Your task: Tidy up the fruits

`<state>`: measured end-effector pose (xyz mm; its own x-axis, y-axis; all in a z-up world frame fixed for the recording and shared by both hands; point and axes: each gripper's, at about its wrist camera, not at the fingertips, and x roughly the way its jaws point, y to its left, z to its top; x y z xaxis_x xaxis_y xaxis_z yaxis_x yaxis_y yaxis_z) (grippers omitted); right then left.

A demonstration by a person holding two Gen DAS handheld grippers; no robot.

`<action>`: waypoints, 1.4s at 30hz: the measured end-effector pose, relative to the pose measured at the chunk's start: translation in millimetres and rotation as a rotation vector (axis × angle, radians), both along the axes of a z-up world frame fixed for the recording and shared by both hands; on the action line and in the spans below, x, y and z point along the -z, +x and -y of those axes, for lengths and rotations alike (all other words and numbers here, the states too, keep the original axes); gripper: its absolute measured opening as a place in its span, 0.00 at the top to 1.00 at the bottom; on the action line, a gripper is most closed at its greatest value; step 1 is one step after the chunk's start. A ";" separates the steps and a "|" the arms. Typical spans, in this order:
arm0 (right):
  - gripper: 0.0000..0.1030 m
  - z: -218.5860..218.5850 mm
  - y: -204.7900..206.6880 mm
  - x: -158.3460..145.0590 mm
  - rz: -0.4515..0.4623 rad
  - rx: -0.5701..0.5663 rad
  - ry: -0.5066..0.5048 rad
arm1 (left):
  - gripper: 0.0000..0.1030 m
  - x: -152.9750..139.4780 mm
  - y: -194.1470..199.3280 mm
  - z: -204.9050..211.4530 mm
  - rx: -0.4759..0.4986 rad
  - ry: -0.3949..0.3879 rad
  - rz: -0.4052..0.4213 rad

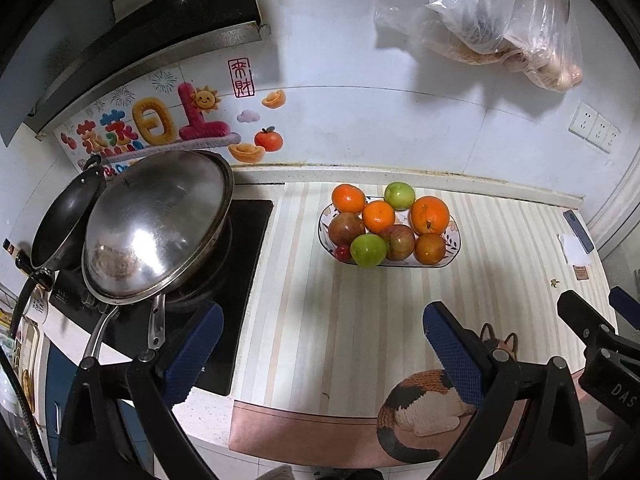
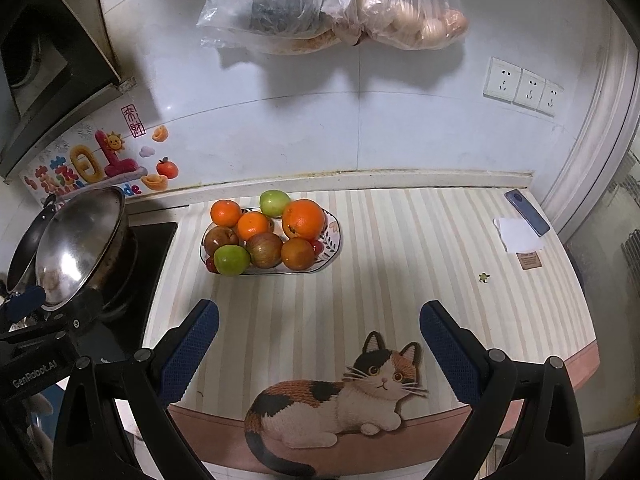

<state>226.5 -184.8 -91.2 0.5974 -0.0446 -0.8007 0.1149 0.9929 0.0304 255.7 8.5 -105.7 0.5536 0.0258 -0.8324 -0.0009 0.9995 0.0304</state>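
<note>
A white patterned plate [image 1: 454, 254] [image 2: 332, 250] sits on the striped mat near the back wall. It holds several fruits: oranges [image 1: 429, 215] [image 2: 303, 219], green apples [image 1: 368, 250] [image 2: 231, 260], red apples [image 1: 399, 242] [image 2: 264, 250] and small red fruits [image 1: 342, 253] [image 2: 317, 245]. My left gripper [image 1: 322, 334] is open and empty, in front of the plate. My right gripper [image 2: 319, 334] is open and empty, in front of the plate and to its right, and also shows at the right edge of the left wrist view [image 1: 592, 312].
A pot with a steel lid [image 1: 156, 224] [image 2: 80, 240] and a black pan [image 1: 64, 228] sit on the stove at left. A phone [image 2: 527, 212] and paper [image 2: 518, 234] lie at the far right. Plastic bags [image 2: 332, 4] hang on the wall. A cat picture [image 2: 340, 400] marks the mat's front edge.
</note>
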 end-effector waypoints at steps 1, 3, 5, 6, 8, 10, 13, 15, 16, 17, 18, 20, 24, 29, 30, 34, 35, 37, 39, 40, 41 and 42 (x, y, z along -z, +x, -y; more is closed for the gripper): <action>0.01 0.4 0.1 -0.3 0.001 0.000 -0.001 | 0.00 0.0 -0.1 0.2 0.000 -0.002 0.000; 0.01 0.8 1.5 0.3 -0.002 0.000 0.002 | 0.00 -0.4 0.9 0.6 0.006 -0.002 0.003; 0.01 1.1 1.4 0.0 0.000 -0.001 0.000 | 0.00 -1.3 1.1 1.3 0.012 -0.001 0.008; 0.01 1.3 1.6 0.2 0.000 -0.002 0.002 | 0.00 -1.9 1.4 1.6 0.016 -0.004 0.009; 0.01 1.5 1.9 -0.1 0.000 -0.002 0.004 | 0.00 -2.2 1.5 2.1 0.020 -0.008 0.010; 0.01 1.5 3.6 -0.7 -0.001 -0.005 0.005 | 0.00 -2.0 2.4 1.9 0.023 -0.015 0.006; 0.01 1.0 4.8 -1.3 0.002 -0.007 0.003 | 0.00 -2.4 3.1 1.6 0.025 -0.016 0.007; 0.01 -1.7 5.3 -2.6 0.003 -0.004 0.002 | 0.00 -3.1 3.0 1.0 0.025 -0.020 0.007; 0.01 -2.1 5.6 -2.5 0.003 -0.004 0.001 | 0.00 -3.7 2.7 0.8 0.025 -0.018 0.009; 0.01 -2.4 5.0 -2.9 0.003 -0.004 0.000 | 0.00 -4.3 2.8 0.3 0.025 -0.019 0.011; 0.01 -2.4 4.7 -3.1 0.005 -0.003 0.001 | 0.00 -4.9 2.4 0.0 0.027 -0.021 0.012; 0.01 -2.4 5.1 -2.7 0.003 -0.003 0.001 | 0.00 -5.9 2.1 -0.6 0.026 -0.020 0.015; 0.01 -3.5 4.4 -4.0 0.003 -0.004 0.000 | 0.00 -7.2 0.6 -1.3 0.023 -0.016 0.027; 0.00 -4.3 3.5 -5.7 0.002 -0.010 -0.004 | 0.00 -9.4 -1.3 -1.7 0.021 -0.016 0.038; 0.01 -4.1 3.5 -6.5 0.002 -0.012 -0.003 | 0.00 -9.9 -1.8 -1.7 0.020 -0.014 0.040; 0.01 -2.7 3.3 -9.4 0.006 -0.016 -0.006 | 0.00 -10.2 -2.6 -0.6 0.022 -0.017 0.040; 0.01 -3.5 3.5 -8.7 0.006 -0.016 -0.007 | 0.00 -10.6 -2.9 0.2 0.023 -0.018 0.039; 0.00 -3.5 3.4 -8.7 0.005 -0.016 -0.008 | 0.00 -10.2 -4.8 0.6 0.023 -0.019 0.041; 0.00 -2.8 3.2 -9.3 0.005 -0.016 -0.009 | 0.00 -10.6 -6.4 2.0 0.027 -0.019 0.041; 0.00 -1.8 3.2 -10.1 0.005 -0.017 -0.009 | 0.00 -10.5 -7.0 2.6 0.029 -0.020 0.041; 0.00 -2.9 3.6 -9.4 0.005 -0.017 -0.011 | 0.00 -10.4 -7.5 3.2 0.030 -0.021 0.040; 0.00 -2.1 3.6 -10.1 0.005 -0.017 -0.011 | 0.00 -10.4 -7.8 3.6 0.031 -0.021 0.040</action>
<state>230.0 -182.7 -81.2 0.6022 -0.0431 -0.7972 0.0976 0.9950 0.0199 247.9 4.8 -95.3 0.5869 -0.0095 -0.8096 0.0294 0.9995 0.0095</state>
